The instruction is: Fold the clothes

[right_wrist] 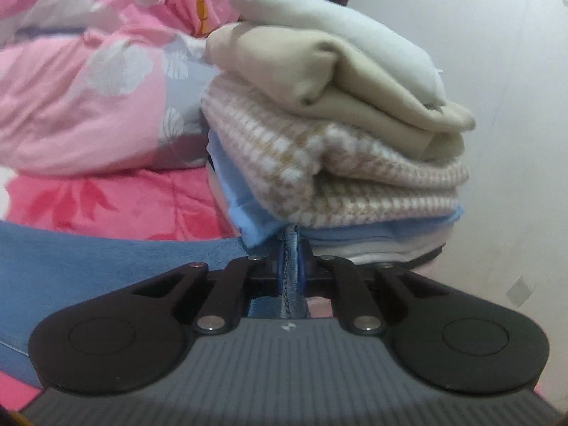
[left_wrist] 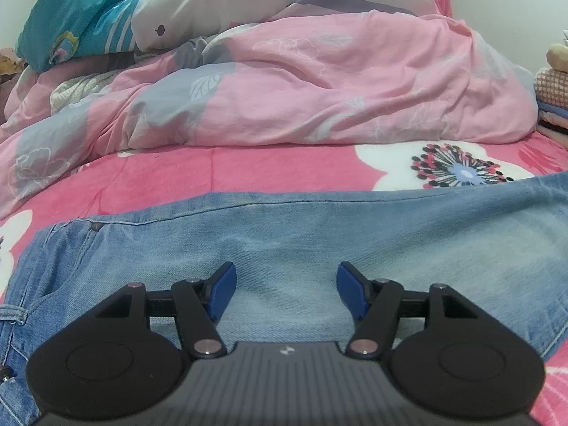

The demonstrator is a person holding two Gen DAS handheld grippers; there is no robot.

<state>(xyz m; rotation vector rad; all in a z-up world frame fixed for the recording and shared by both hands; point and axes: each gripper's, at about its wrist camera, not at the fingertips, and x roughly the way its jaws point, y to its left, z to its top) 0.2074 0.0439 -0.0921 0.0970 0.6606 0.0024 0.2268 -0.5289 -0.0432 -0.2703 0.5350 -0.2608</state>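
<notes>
So the jeans (left_wrist: 284, 245) are laid out flat across the pink flowery bedspread (left_wrist: 177, 170), light-wash denim, waistband end off to the left in the left wrist view, with a rivet and pocket seam showing there. The legs run off to the right of that.

The left gripper (left_wrist: 287, 289) sits low over the middle of the jeans with its blue fingers (left_wrist: 223, 293) spread wide apart and nothing between them. Can't tell if it's actually touching the denim or just above it.

The right gripper (right_wrist: 291, 266) is squeezed together on a folded edge of the jeans (right_wrist: 106, 259), with a strip of hemmed denim sticking up between the pads. That view's a bit blurry, so not sure exactly which hem it is.

Just past the pinched end of the jeans there's a stack of folded clothes (right_wrist: 337, 135): pale grey-green piece on top, beige one under it, then a fuzzy tan-and-white knit, then light blue and white layers at the bottom.

Behind the jeans, further up the bed, a big rumpled pink and grey duvet (left_wrist: 319, 85) is heaped up, and on top of that a teal pillow (left_wrist: 78, 14) off to the left. White wall (right_wrist: 514, 142) behind the stack.
</notes>
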